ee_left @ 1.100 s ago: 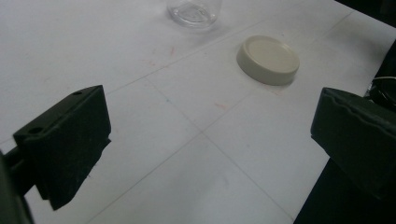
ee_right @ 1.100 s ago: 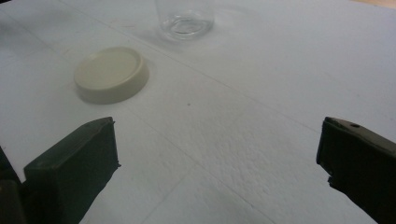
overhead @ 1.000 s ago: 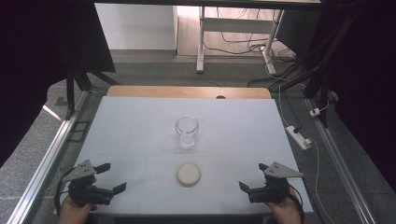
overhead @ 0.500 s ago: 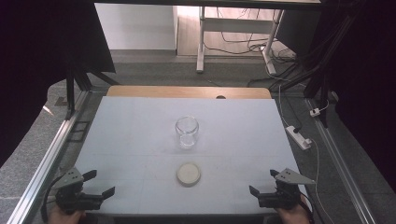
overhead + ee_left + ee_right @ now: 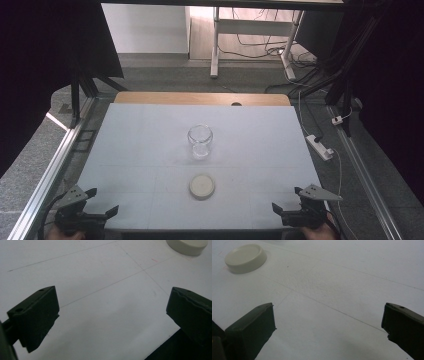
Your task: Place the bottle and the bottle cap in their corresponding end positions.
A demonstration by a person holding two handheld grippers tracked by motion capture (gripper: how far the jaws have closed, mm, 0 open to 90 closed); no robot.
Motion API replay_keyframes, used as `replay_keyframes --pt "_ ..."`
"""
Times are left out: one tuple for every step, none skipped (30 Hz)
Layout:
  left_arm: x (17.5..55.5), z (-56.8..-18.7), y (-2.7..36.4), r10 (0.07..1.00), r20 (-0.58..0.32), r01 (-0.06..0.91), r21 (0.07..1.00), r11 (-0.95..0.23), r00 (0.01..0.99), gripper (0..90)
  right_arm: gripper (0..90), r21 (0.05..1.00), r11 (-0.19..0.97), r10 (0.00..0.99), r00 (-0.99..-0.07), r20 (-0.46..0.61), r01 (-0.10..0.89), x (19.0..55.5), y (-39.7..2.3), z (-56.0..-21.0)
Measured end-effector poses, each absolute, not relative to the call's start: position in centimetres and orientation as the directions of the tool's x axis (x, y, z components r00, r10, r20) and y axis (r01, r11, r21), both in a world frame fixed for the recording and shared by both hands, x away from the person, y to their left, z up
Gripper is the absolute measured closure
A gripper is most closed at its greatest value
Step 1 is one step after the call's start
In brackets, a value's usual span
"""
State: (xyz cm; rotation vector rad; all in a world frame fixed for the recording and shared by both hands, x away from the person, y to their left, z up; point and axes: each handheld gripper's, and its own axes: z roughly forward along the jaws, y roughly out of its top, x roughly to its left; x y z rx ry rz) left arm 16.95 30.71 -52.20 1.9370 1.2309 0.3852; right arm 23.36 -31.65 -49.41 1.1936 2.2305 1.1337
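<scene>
- Clear glass jar stands upright mid-table; we see the cream round lid flat, just nearer us.
- Our left gripper and right gripper gape wide, holding nothing, at the white table's near corners, well apart from both.

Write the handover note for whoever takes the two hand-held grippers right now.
Left hand-held gripper: open, holding nothing, at the near left corner of the table.
Right hand-held gripper: open, holding nothing, at the near right corner.
Glass jar: upright mid-table, no lid on it.
Cream lid: flat on the table, nearer than the jar, apart from it.
Done: nothing gripped so far.
Left: probably pick up the lid and fit it on the jar.
</scene>
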Motion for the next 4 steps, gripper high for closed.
replay_keyframes --pt "16.94 -52.21 30.78 0.863 -0.156 0.623 0.753 -0.210 0.480 0.0 0.0 0.788 0.318 0.818 -0.572 0.052 0.527 23.35 -31.69 -49.43" --pt "16.96 -52.22 30.83 0.863 -0.160 0.623 0.754 -0.206 0.479 0.0 0.0 0.786 0.318 0.819 -0.572 0.055 0.530 23.36 -31.72 -49.45" --pt "16.98 -52.22 30.84 0.863 -0.164 0.625 0.754 -0.203 0.478 0.0 0.0 0.786 0.317 0.819 -0.571 0.055 0.531 23.35 -31.74 -49.45" --pt "17.02 -52.21 30.85 0.863 -0.166 0.626 0.754 -0.201 0.478 0.0 0.0 0.785 0.318 0.819 -0.571 0.055 0.532 23.36 -31.74 -49.47"
